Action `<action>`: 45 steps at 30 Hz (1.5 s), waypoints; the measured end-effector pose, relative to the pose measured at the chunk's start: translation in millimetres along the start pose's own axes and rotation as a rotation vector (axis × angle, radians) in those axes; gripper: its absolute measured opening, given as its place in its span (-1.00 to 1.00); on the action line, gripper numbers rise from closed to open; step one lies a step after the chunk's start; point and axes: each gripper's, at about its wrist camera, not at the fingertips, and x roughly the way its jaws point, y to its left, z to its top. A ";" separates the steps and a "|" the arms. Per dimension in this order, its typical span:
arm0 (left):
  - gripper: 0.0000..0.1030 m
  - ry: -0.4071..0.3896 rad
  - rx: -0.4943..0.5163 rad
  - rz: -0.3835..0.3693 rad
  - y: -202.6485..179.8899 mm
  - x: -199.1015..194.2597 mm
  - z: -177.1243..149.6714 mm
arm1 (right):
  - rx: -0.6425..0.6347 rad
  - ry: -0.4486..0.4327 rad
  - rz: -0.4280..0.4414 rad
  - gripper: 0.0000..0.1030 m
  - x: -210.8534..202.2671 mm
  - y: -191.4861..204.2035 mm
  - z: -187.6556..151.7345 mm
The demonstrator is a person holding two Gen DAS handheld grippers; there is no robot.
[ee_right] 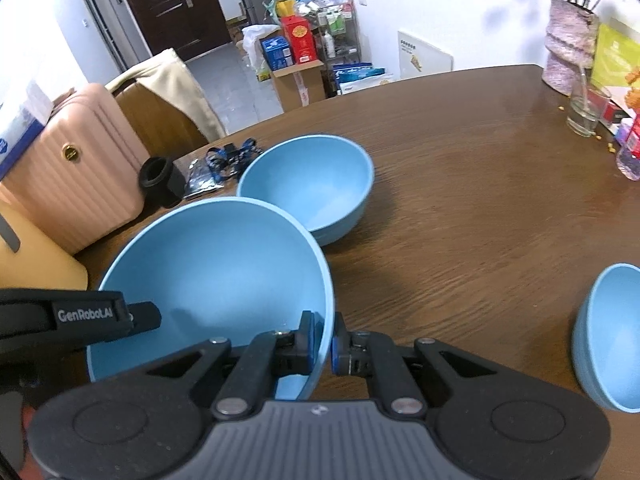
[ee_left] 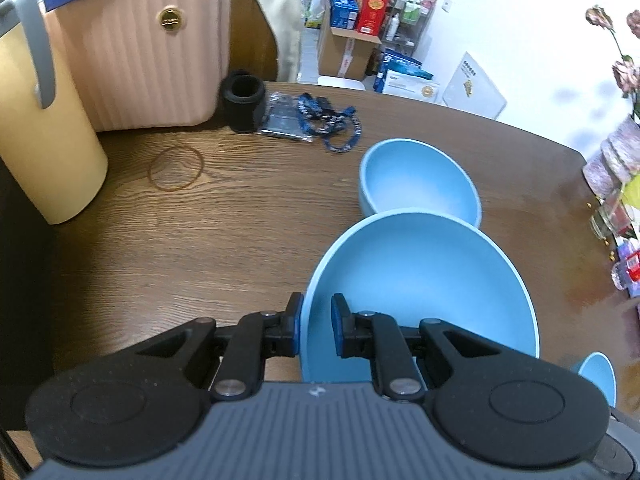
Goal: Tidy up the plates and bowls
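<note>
— Whereabouts, the large bowl?

— Over the near part of the table, well back from the far edge. Overlapping the rim of the middle bowl just behind it. Lifted or resting: cannot tell.

— And the tongs?

— Right gripper clenched on the right rim, one pad inside, one outside, wall nipped between. Left gripper astride the left rim, outer pad against the wall, a strip of blue showing before the inner pad. Pinched or slack there: cannot tell.

— Heavy? Fragile?

— Probably neither. Thin-walled, matt, plastic by the look, so likely light and stiff. Smooth, though, and wide; held by one pinch alone, apt to swing or slide. Best taken at the rim, on opposite sides, as now. No handle, no lip, nothing else to grasp.

— Anything inside?

— Nothing. Middle bowl equally bare. Same for the small bowl, toward the right edge, well apart from the other two.

— Other vessels?

— Black cup near the far left corner, open-topped, inside too dark to read. Glass by the far right corner, beside a vase of flowers.
</note>
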 end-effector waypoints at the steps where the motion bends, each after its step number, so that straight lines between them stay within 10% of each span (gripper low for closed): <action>1: -0.70 -0.001 0.005 -0.003 -3.9 -0.8 -1.3 | 0.003 -0.003 -0.003 -0.86 -2.5 -3.8 -0.4; 45: -0.70 0.023 0.270 -0.159 -195.3 -14.7 -59.0 | 0.237 -0.101 -0.168 -0.85 -73.0 -185.7 -18.4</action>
